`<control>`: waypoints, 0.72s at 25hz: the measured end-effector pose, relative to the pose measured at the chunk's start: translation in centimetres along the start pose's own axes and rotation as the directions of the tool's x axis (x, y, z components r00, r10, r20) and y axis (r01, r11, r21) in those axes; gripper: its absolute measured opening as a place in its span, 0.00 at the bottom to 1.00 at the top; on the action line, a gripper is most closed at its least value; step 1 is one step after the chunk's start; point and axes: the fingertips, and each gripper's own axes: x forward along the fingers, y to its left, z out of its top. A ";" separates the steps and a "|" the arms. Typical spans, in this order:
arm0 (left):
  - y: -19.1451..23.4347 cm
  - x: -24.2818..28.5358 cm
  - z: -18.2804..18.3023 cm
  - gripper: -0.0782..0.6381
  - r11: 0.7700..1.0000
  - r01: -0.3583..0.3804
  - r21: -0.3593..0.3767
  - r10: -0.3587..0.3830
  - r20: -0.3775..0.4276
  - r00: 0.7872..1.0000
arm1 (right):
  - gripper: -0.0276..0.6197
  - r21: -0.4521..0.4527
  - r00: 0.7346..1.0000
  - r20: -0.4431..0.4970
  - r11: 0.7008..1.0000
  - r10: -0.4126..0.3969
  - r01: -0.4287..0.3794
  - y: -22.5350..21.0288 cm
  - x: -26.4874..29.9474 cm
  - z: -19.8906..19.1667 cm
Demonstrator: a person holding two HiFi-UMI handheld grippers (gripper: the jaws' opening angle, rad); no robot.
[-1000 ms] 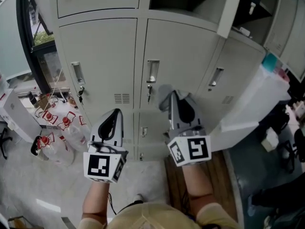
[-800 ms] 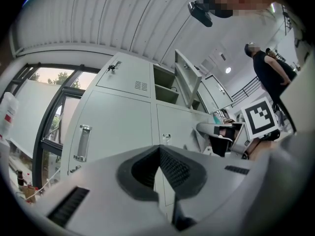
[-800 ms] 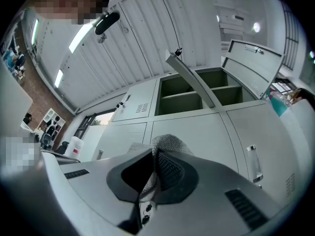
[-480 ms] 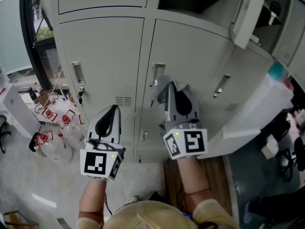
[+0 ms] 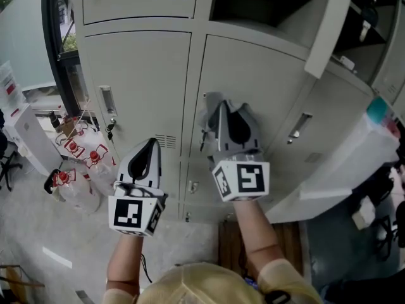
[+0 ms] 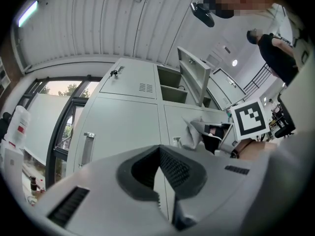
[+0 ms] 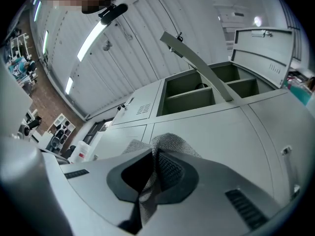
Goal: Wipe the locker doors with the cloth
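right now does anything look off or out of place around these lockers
Only small things: an upper locker door hangs open while the lower doors are shut, and clear jugs sit bunched on the floor at the left. No spill or damage shows.

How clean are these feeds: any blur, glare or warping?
Head view: sharp and evenly lit, the lockers bowing a little toward the edges. Left gripper view: strong fisheye, black corners, left claw filling the bottom. Right gripper view: same warp, ceiling light blown out white, cloth in the right claw crisp.
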 end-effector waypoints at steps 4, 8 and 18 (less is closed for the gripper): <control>0.3 0.3 -0.2 0.11 0.999 -0.030 0.018 0.030 -0.007 1.000 | 0.05 0.003 1.000 0.015 1.000 0.018 -0.018 -0.1 1.1 -0.4; 0.6 0.5 -0.9 0.11 0.999 -0.042 0.035 0.043 -0.025 0.999 | 0.05 -0.015 0.999 0.040 1.000 0.021 -0.020 -0.3 2.1 -0.4; 1.4 0.9 -1.3 0.11 0.997 -0.075 0.022 0.076 -0.047 0.996 | 0.05 -0.082 1.000 0.013 0.997 0.013 -0.012 0.1 4.1 -1.1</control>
